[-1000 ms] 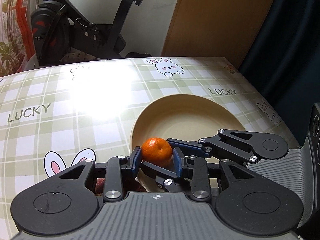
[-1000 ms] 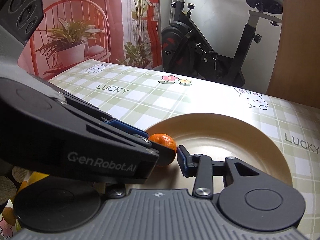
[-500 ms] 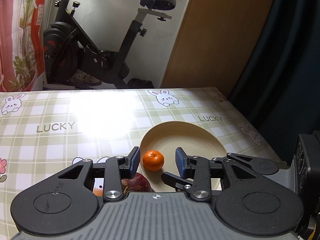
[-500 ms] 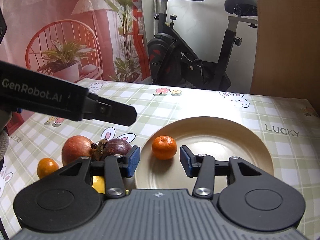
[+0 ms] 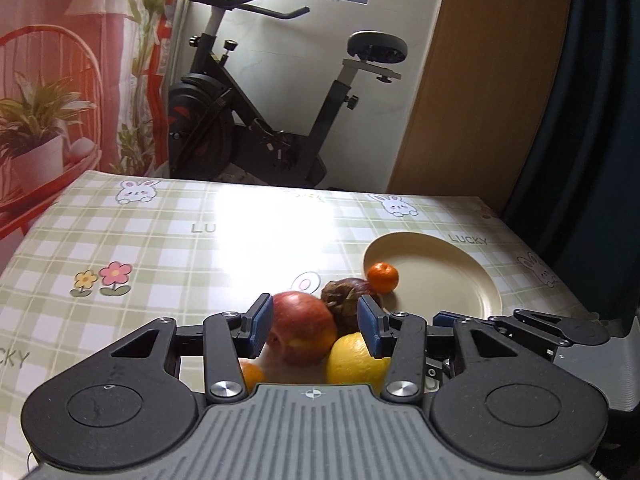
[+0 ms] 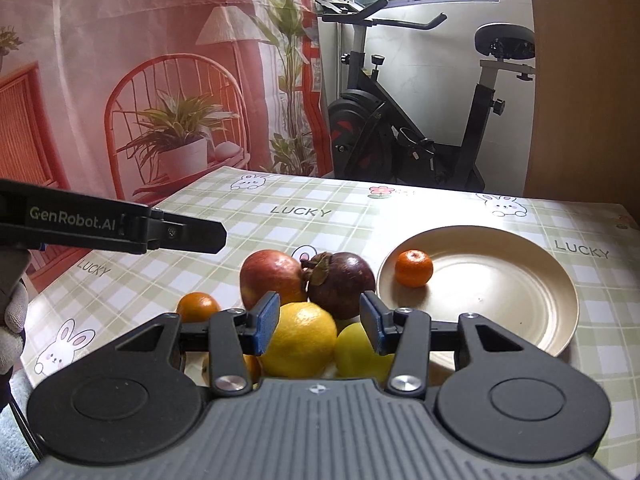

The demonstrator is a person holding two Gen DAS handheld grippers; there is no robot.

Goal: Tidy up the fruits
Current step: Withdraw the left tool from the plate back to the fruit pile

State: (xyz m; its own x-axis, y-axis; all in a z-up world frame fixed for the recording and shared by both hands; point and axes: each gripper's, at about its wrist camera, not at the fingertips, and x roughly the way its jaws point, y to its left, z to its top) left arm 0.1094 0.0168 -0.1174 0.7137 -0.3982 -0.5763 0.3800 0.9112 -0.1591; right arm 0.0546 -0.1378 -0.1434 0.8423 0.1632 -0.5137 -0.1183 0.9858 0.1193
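A small orange tangerine (image 6: pixel 414 268) lies at the left edge of the beige plate (image 6: pixel 520 292), seen also in the left wrist view as tangerine (image 5: pixel 383 277) on plate (image 5: pixel 444 276). Left of the plate sits a pile: a red apple (image 6: pixel 272 276), a dark purple mangosteen (image 6: pixel 340 284), a yellow lemon (image 6: pixel 300 340), a yellow-green fruit (image 6: pixel 360 354) and another tangerine (image 6: pixel 198 307). My right gripper (image 6: pixel 318 322) is open above the lemon, holding nothing. My left gripper (image 5: pixel 316 326) is open over the apple (image 5: pixel 304 330) and lemon (image 5: pixel 352 360), also holding nothing.
The table (image 5: pixel 160 256) wears a green checked cloth with bunnies and "LUCKY" print. The left gripper's body (image 6: pixel 120 228) crosses the right wrist view at left, with a gloved hand (image 6: pixel 12 320) below it. An exercise bike (image 5: pixel 256 120) stands behind the table.
The left gripper let go of the tangerine on the plate. Both grippers pulled back and up, away from the plate, so the fruit pile now lies under them.
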